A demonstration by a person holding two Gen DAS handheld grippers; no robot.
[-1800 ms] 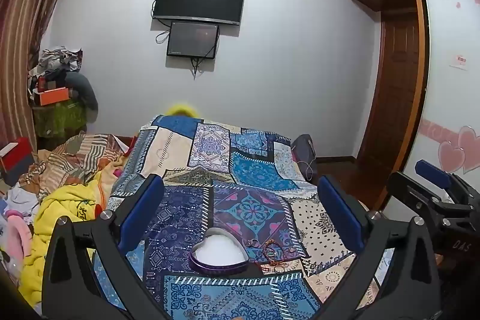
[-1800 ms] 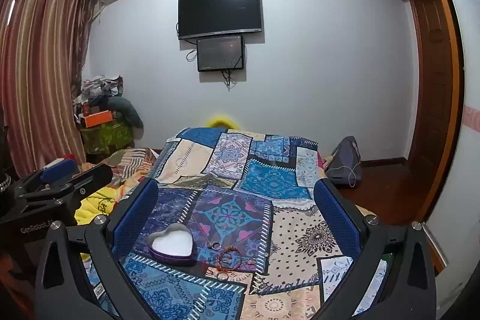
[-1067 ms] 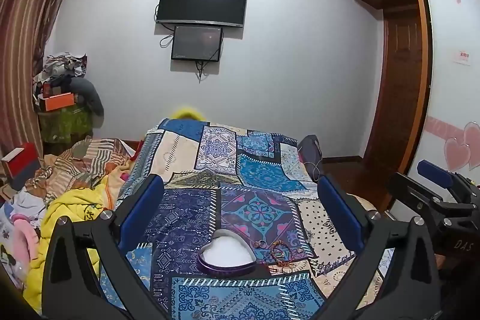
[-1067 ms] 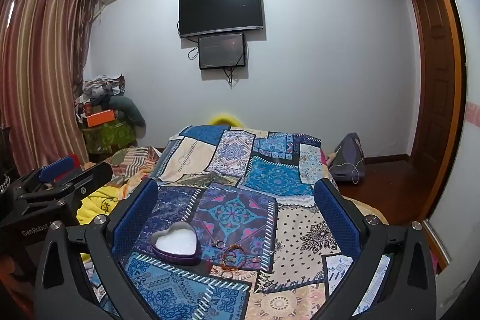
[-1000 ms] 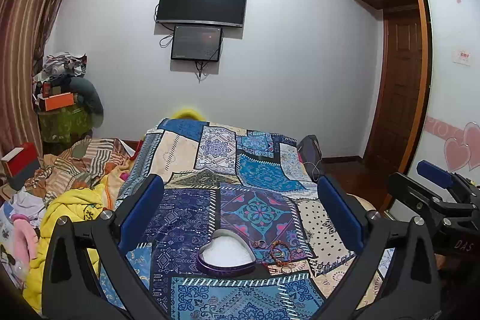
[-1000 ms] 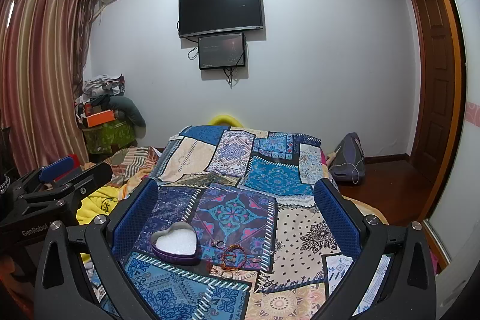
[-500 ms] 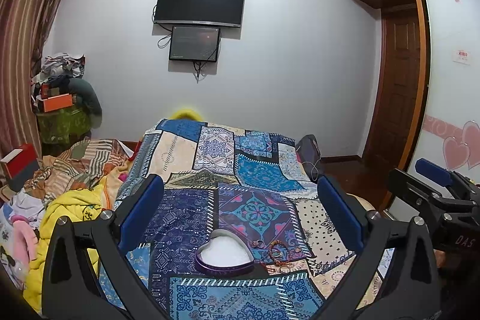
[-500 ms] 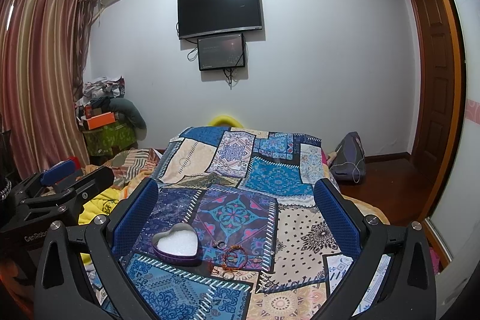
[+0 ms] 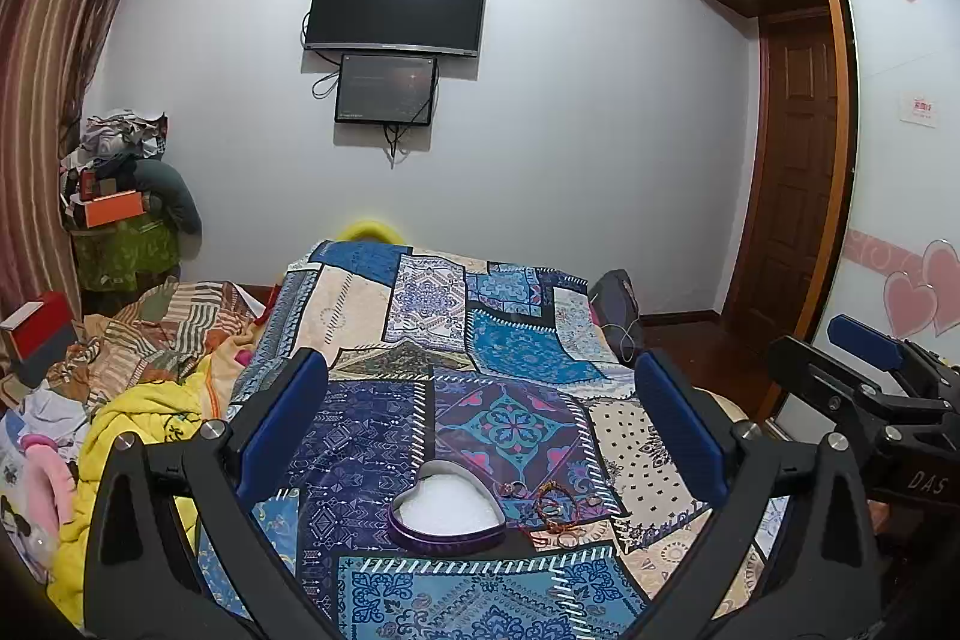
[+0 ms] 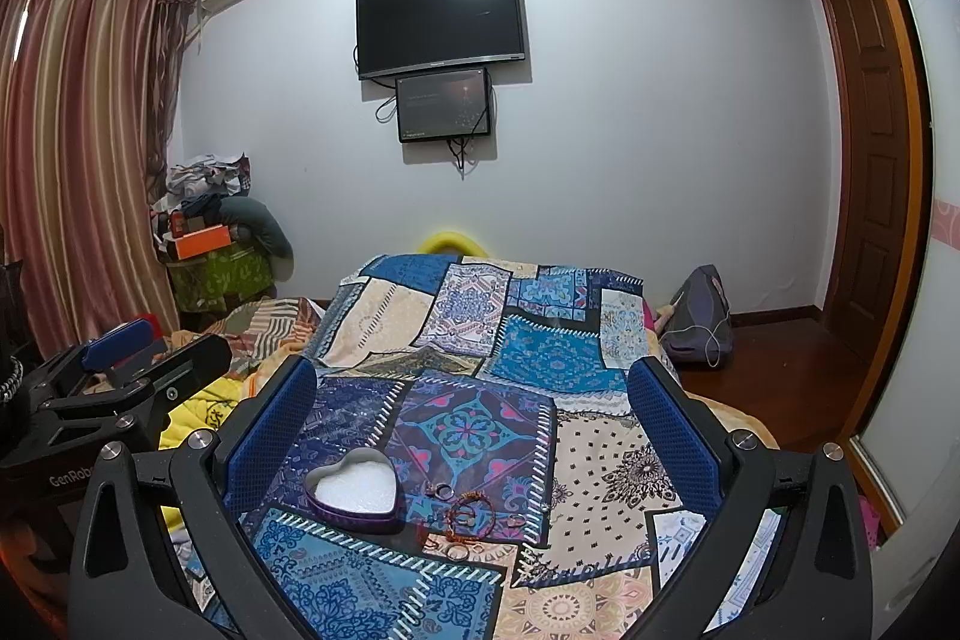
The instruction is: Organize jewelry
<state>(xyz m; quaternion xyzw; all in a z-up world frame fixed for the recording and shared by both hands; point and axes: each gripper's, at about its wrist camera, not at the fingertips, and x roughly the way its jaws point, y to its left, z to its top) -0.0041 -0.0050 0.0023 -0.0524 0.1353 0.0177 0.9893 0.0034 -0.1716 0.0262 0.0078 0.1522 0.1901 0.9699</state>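
**Op A:** Two fingers on my left gripper [image 9: 480, 430] spread wide, nothing held. From the left wrist, one heart-shaped tin [image 9: 445, 511] sits on the bed [image 9: 372, 304] between them, low and nearer the right finger's side. One beaded bracelet [image 9: 553, 503] lies just right of it, with a few small rings [image 9: 515, 489]; I can't count those cleanly.

**Op B:** From the right wrist, my right gripper [image 10: 474, 430] is equally wide, empty. The tin sits toward the left finger; bracelet and rings lie mid-gap, near it.

**Op A:** Risk, I'd judge: thin rings on soft quilt may slip the pads or get pressed into folds; the busy pattern hides them.
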